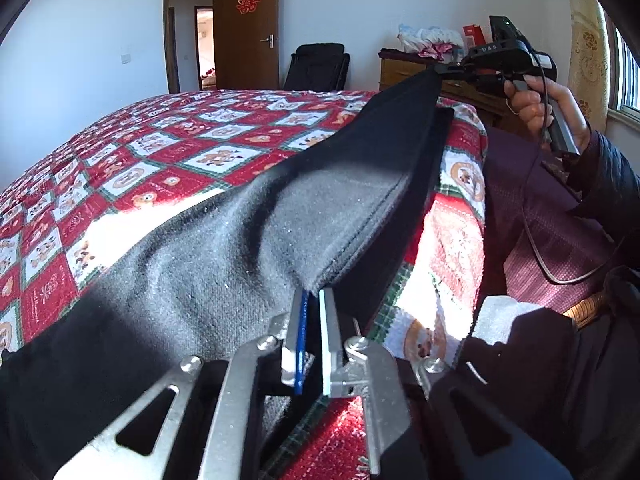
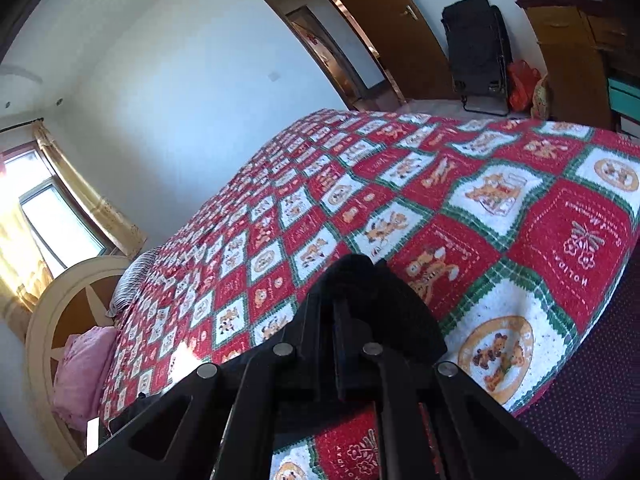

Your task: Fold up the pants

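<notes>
Black pants [image 1: 248, 220] are stretched above the quilted bed [image 1: 160, 152], centre frame, pinched at one end by the left gripper [image 1: 314, 300] and at upper right by the right gripper [image 1: 444, 69]. Slippage is risked if tension rises on such shallow edge bites.

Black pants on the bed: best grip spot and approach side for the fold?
Grip the pants at the two ends of the stitched hem edge, coming from the near bedside over the quilt. That edge is straight, thick and lifted off the bed, so the pads bite it cleanly. Both grippers are there now: left gripper shut on one corner, right gripper on the other.
</notes>
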Demonstrator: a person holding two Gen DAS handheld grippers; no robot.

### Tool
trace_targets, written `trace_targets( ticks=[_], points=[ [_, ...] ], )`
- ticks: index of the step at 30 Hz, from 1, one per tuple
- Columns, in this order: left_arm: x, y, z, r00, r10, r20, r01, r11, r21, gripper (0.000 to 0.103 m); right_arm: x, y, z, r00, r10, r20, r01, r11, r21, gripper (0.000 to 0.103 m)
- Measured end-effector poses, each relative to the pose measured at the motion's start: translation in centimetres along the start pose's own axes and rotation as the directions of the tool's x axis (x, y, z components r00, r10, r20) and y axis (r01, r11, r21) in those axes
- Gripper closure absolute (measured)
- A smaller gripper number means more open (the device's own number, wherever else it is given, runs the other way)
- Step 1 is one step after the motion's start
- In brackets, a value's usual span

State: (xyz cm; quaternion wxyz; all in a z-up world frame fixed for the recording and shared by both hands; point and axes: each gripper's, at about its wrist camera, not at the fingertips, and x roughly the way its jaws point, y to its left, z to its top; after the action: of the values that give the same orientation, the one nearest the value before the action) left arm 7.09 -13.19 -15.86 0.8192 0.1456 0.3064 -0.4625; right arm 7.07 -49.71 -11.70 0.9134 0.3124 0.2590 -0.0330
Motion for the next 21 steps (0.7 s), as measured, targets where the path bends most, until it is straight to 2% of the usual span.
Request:
trace_targets(
  ticks=[3, 8, 14, 16, 18, 19, 21],
  points=[
    [0.1, -0.2, -0.5, 1.000, -0.023, -0.010, 0.023, 1.000, 0.001, 0.097, -0.8, -0.9, -0.6, 1.000, -0.024, -0.013, 0.024, 1.000, -0.007, 0.098],
    [1.1, -0.2, -1.6, 0.997, -0.066, -0.033, 0.065, 0.997, -0.032, 0.097, -0.1, -4.1, -2.1, 0.995, -0.070, -0.065, 0.073, 0.996, 0.044, 0.098],
    [1.1, -0.3, -1.6, 0.996, -0.078, -0.042, 0.077, 0.997, -0.022, 0.097, 0.4, -4.3, -2.1, 0.992, -0.094, -0.090, 0.097, 0.995, 0.028, 0.097],
    [1.1, -0.2, -1.7, 0.995, -0.087, -0.040, 0.086, 0.996, -0.029, 0.097, 0.1, -4.0, -1.8, 0.990, -0.112, -0.085, 0.113, 0.993, 0.012, 0.092],
    [0.9, -0.2, -1.8, 0.995, -0.094, -0.034, 0.093, 0.995, -0.038, 0.097, -1.0, -3.8, -0.8, 0.989, -0.149, -0.023, 0.150, 0.989, 0.014, 0.070],
    [0.8, -0.2, -1.8, 0.994, -0.106, -0.030, 0.105, 0.994, -0.041, 0.097, -1.4, -3.8, -0.1, 0.990, -0.139, 0.002, 0.139, 0.990, 0.019, 0.066],
    [0.4, -0.3, -1.9, 0.993, -0.117, -0.025, 0.116, 0.993, -0.037, 0.097, -1.7, -3.9, 1.6, 0.995, -0.098, 0.020, 0.097, 0.994, 0.042, 0.065]
  ],
)
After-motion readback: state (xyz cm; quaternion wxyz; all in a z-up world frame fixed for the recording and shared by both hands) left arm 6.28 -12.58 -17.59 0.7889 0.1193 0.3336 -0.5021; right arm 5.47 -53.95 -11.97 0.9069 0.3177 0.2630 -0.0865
